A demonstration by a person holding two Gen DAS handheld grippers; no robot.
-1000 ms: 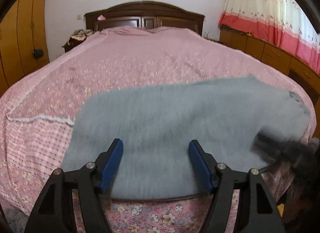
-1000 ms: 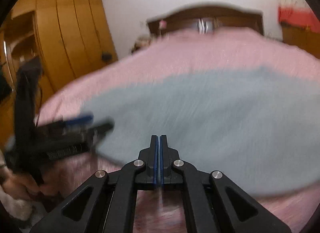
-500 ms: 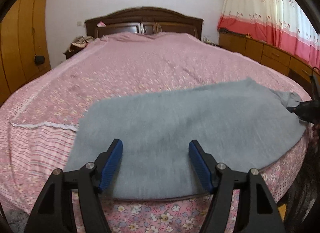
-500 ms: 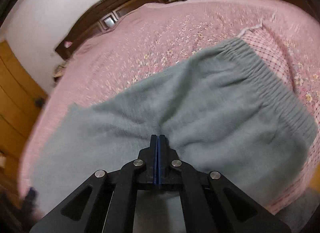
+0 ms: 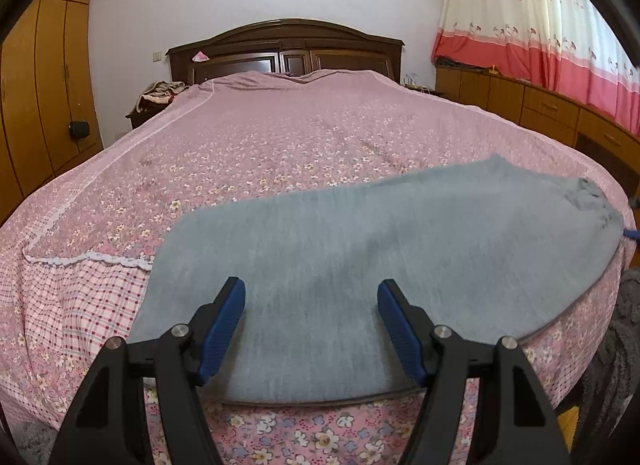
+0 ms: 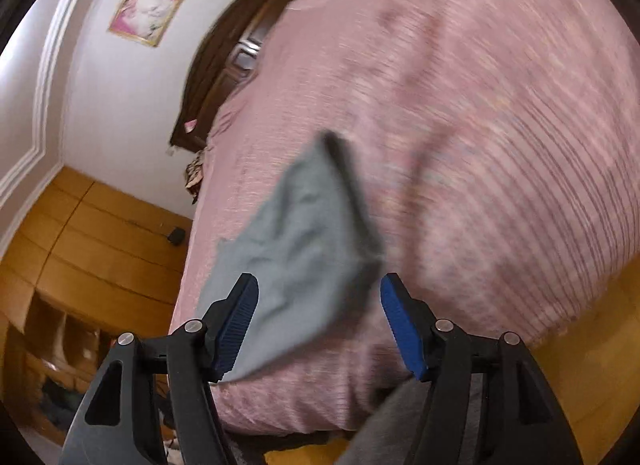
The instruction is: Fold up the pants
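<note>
Left wrist view: bed (image 5: 280,137) is carrying grey pants (image 5: 360,249) lying flat ahead of left tongs (image 5: 311,323), sitting apart, empty. Right tongs (image 6: 319,323) are opening beside waistband end, gripping nothing. Risk: grabbing one layer, skewing fold.

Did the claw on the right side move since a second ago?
Yes. The right gripper swung across the grey pants toward the waistband end and rolled: the headboard now looks tilted. Its jaws are opening, nothing pinched.
</note>
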